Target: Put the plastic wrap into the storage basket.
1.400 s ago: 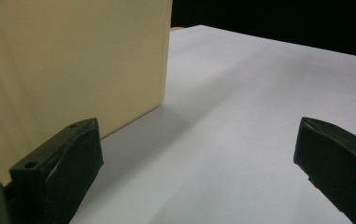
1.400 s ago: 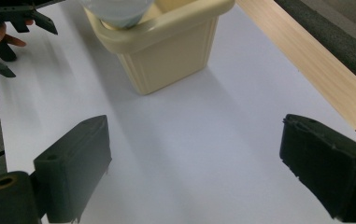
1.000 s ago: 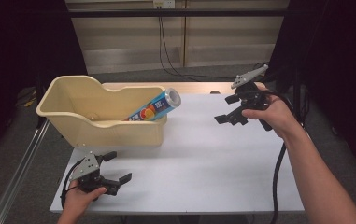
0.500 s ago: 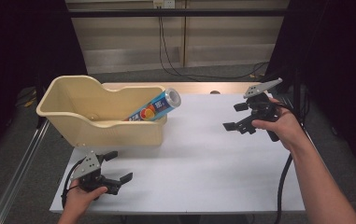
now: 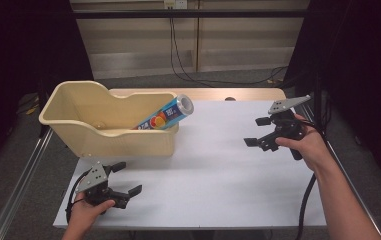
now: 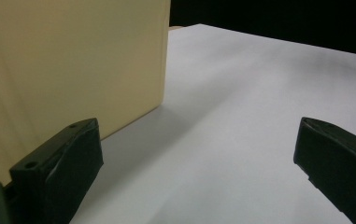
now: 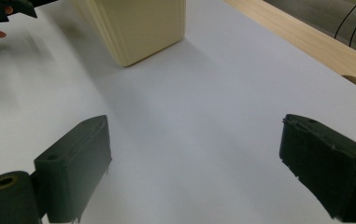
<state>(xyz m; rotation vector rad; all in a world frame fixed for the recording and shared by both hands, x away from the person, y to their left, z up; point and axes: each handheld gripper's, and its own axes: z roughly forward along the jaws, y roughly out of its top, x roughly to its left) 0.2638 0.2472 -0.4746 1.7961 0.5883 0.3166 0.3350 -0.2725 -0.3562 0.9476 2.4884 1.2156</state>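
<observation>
The tabletop [image 5: 218, 170] carries a beige bin [image 5: 78, 125] at its far left. A can [image 5: 170, 114] lies tilted in the bin, top end propped on the right rim, likely where it was dropped. The right gripper [image 5: 258, 132] hovers over the right side, jaws apart and empty, clear of the bin. The left gripper [image 5: 127, 177] rests near the front edge, jaws apart, evidently parked

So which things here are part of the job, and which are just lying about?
Part of the job:
- can, leaning in the bin with its top over the rim
- beige bin
- left gripper and right gripper, both open and empty

Lying about:
- cables on the floor behind the table
</observation>
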